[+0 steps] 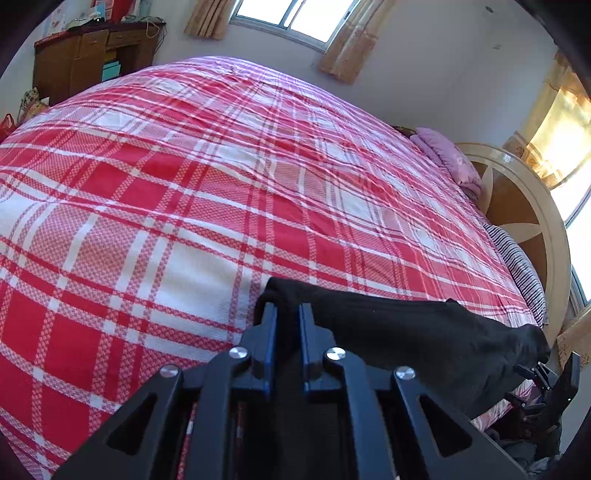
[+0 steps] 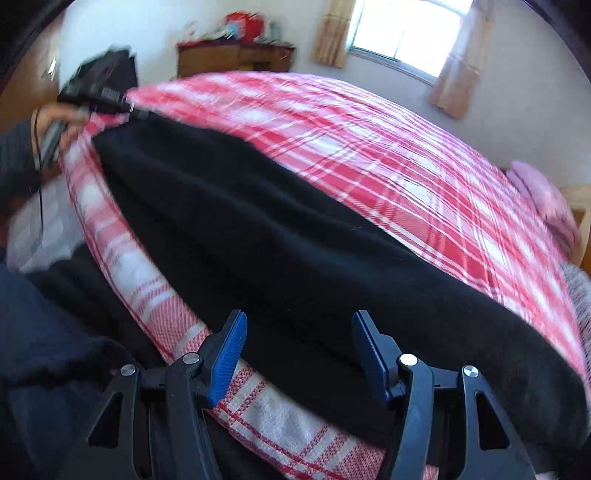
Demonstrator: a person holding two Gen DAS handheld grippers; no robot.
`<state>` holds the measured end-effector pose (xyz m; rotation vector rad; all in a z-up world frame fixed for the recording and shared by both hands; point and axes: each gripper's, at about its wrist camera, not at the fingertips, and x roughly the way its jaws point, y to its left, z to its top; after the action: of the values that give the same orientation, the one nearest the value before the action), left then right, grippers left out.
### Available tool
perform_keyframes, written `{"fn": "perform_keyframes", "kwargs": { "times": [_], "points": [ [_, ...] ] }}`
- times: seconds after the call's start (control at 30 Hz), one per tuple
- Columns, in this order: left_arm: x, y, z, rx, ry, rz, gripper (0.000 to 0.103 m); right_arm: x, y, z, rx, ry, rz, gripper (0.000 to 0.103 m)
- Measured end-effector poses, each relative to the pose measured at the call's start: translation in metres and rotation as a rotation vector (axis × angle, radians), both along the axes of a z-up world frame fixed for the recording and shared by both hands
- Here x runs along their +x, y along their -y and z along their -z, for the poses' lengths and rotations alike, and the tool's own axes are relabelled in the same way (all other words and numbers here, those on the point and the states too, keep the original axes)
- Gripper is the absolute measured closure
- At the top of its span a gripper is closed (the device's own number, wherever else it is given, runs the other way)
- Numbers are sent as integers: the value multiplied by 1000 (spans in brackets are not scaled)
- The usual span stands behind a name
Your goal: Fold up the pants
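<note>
The black pants [image 2: 258,229] lie stretched along the near edge of the bed with the red and white plaid sheet [image 2: 388,147]. My left gripper [image 1: 287,310] is shut on one end of the pants [image 1: 388,325], which run off to the right. In the right wrist view the left gripper [image 2: 99,92] shows at the far end of the pants, held by a hand. My right gripper [image 2: 299,325] is open just above the near part of the pants, with cloth between its jaws. The right gripper also shows in the left wrist view [image 1: 546,380].
A wooden cabinet [image 1: 88,55] stands past the bed's far left corner. Pink pillows [image 1: 447,155] and a round wooden headboard [image 1: 517,206] are at the right. Curtained windows [image 1: 295,14] are on the far wall. The person's dark clothing [image 2: 44,350] is at the near left.
</note>
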<state>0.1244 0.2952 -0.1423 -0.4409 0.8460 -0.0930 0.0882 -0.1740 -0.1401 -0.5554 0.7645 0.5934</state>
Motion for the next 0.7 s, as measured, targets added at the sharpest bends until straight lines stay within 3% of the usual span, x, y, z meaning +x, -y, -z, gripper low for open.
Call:
{"fn": "perform_keyframes", "kwargs": {
  "times": [0.13,0.27,0.33,0.37,0.4,0.53,0.57,0.6,0.7],
  "points": [
    [7,-1,3,20,-4,3,91,2,-17,14,-116,53,-30,42],
    [5,-4,2,-2,0,-10,88,7,-21,14,-123,65,-30,42],
    [-3,-4,2,-6,-14,-25,71,9,-20,14,-113,59,-25,42],
    [-9,-3,2,-6,-18,-21,58,9,-18,14,-110,54,-23,42],
    [-12,-2,3,-5,-16,-18,52,9,-17,14,-109,54,-22,42],
    [-27,5,2,23,0,11,52,11,-16,15,-103,55,-17,45],
    [-28,8,-1,42,12,12,60,11,-16,14,-102,55,-16,48],
    [-26,10,-3,68,21,11,75,12,-16,14,-103,54,-17,50],
    [-14,16,-6,150,13,10,86,13,-18,14,-103,53,-18,58]
  ]
}}
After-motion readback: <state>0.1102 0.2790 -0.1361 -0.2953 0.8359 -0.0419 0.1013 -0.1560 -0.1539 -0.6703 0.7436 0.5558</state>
